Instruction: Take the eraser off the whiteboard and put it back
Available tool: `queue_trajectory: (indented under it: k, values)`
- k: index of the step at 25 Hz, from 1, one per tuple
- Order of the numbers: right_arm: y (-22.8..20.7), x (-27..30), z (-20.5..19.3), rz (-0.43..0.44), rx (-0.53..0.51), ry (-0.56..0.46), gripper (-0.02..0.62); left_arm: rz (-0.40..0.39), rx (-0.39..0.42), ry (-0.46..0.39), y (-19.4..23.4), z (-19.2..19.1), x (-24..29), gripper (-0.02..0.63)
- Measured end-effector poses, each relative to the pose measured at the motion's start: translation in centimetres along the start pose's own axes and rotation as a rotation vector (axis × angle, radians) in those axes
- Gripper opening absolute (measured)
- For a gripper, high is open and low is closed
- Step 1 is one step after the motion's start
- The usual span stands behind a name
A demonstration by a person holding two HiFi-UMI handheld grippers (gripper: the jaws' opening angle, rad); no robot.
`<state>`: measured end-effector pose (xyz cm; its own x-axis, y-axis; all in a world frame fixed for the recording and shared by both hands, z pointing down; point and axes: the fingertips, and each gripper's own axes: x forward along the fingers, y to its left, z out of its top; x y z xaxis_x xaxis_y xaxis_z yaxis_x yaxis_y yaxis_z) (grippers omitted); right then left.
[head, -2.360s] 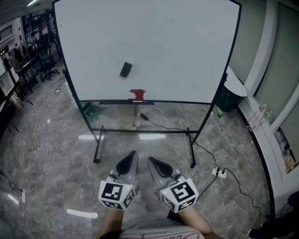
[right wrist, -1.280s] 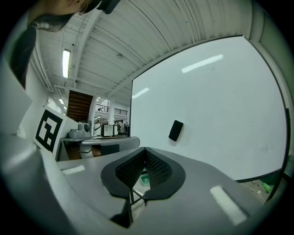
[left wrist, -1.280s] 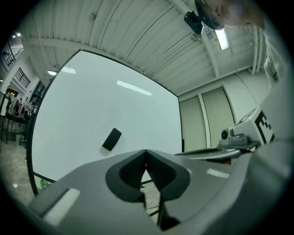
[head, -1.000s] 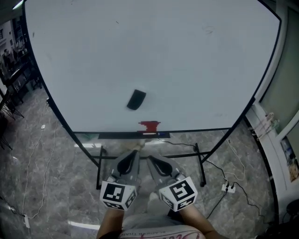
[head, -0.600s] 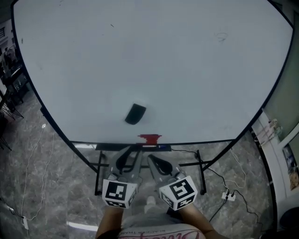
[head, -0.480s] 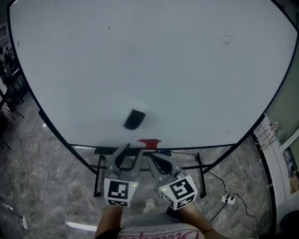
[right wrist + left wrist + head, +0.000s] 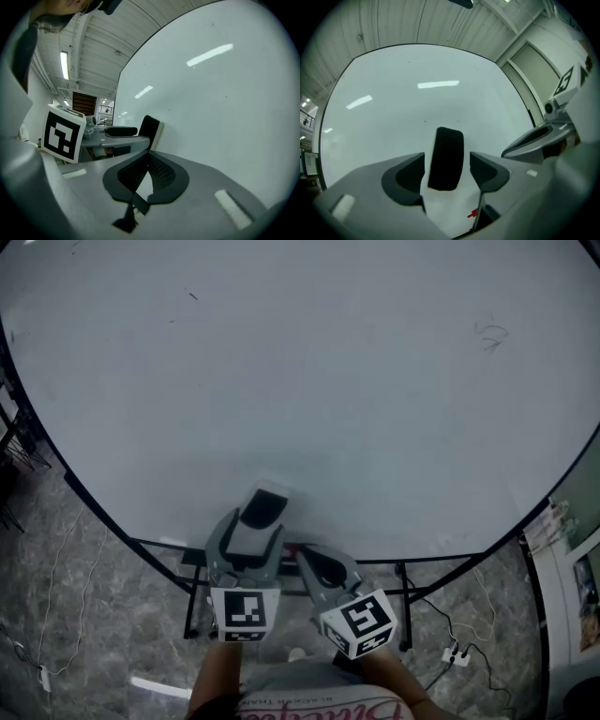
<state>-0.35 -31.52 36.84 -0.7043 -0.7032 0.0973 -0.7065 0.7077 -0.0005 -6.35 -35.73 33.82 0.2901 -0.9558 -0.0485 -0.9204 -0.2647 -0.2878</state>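
The left gripper points level at the board. Its jaws have just been opening and now stand wide apart. The black eraser stands upright between them, and a thin strip of white shows on each side of it, so neither pad presses on it. The eraser sits flat on the whiteboard, low on its face, just above the lower edge and a little left of the middle.

The right gripper is just beside the left one, a little further from the board. Its jaws are closed tip to tip with nothing between them, and it touches nothing.

A small red piece sits at the board's lower edge, below and right of the eraser. Under the board lies grey marbled floor, with a cable trailing near the stand's right leg.
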Motion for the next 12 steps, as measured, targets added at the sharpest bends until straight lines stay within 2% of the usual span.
queue_trajectory:
  k: [3, 7, 12]
  values:
    - [-0.6, 0.8, -0.1, 0.006, 0.002, -0.002, 0.002, 0.007, 0.045, 0.031, 0.1, -0.6, 1.2, 0.285]
    - [-0.8, 1.1, -0.4, 0.005, 0.008, 0.005, 0.002, 0.003, 0.046, 0.060, 0.3, -1.7, 2.3, 0.272]
    - [-1.4, 1.1, -0.8, -0.021, 0.021, 0.011, 0.002, 0.008, 0.061, 0.054, 0.5, -1.6, 2.6, 0.246]
